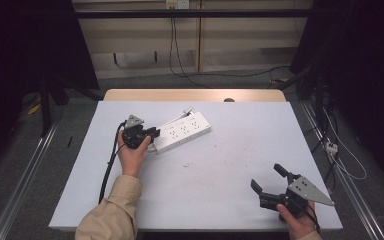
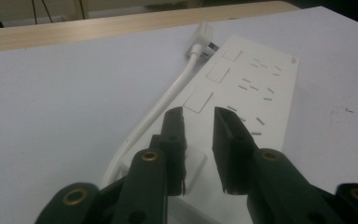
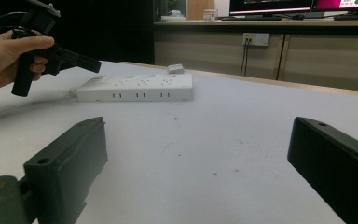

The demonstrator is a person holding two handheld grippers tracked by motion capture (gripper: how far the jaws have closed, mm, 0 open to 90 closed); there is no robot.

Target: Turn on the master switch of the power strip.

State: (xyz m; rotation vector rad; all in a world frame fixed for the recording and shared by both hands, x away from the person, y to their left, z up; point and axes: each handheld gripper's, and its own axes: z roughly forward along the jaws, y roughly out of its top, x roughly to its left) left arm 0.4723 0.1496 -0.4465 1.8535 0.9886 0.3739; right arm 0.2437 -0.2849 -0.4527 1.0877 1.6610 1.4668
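Note:
A white power strip (image 1: pixel 185 131) (image 2: pixel 247 93) (image 3: pixel 135 87) lies slantwise on the white table (image 1: pixel 230 165), left of centre. Its white cable (image 2: pixel 168 95) runs along its far side to a plug (image 1: pixel 187 110) (image 2: pixel 204 35). My left gripper (image 1: pixel 154 133) (image 2: pixel 199 116) (image 3: pixel 95 65) hovers just over the strip's near left end, above a switch button. Its jaws are nearly together with only a narrow gap and nothing in it. My right gripper (image 1: pixel 266 175) (image 3: pixel 198 123) stands wide open and empty near the front right corner, pointing toward the strip.
A bare wooden band (image 1: pixel 195 95) runs along the table's far edge. Beyond it are a wall socket (image 1: pixel 176 4) and dangling cables. Metal rails flank the table on the floor. A few small dark specks mark the tabletop's middle.

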